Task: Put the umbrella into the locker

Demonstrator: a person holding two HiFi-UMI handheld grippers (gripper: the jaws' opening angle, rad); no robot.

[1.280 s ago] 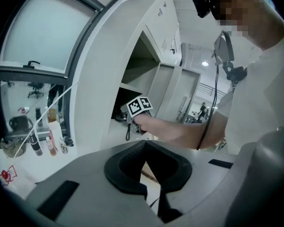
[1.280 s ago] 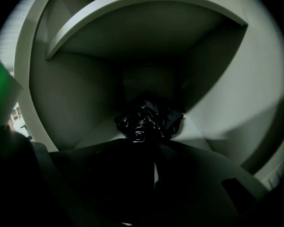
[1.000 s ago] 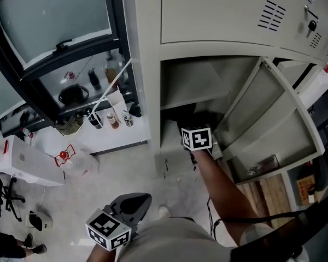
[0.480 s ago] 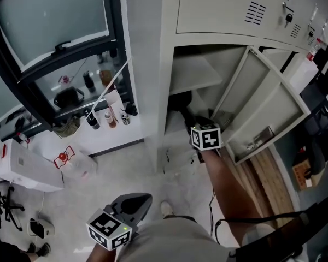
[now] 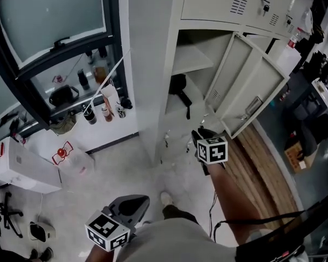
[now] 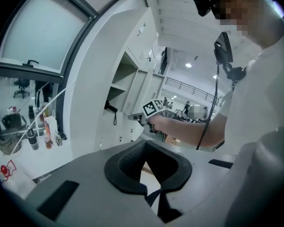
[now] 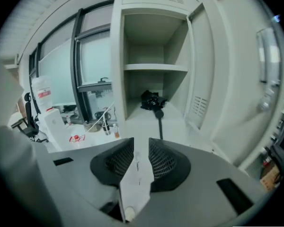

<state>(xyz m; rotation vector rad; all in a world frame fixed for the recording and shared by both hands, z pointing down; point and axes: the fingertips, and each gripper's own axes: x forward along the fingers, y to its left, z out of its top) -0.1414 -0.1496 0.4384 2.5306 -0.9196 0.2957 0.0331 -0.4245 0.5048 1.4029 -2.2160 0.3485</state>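
The black folded umbrella lies on the floor of the open locker compartment, its strap trailing toward the front; the right gripper view shows the umbrella under the shelf. My right gripper is outside the locker, in front of its opening and apart from the umbrella. Its jaws are closing with a narrow gap and nothing between them. My left gripper hangs low by the person's body, far from the locker. Its pads meet at the tips and hold nothing.
The locker door stands swung open to the right. A shelf splits the compartment. Closed vented locker doors are above. Left of the locker a window sill carries bottles and cups; a white box sits below.
My right gripper has drawn back out of the locker toward the person, leaving the umbrella lying inside. The left gripper stays low by the body.
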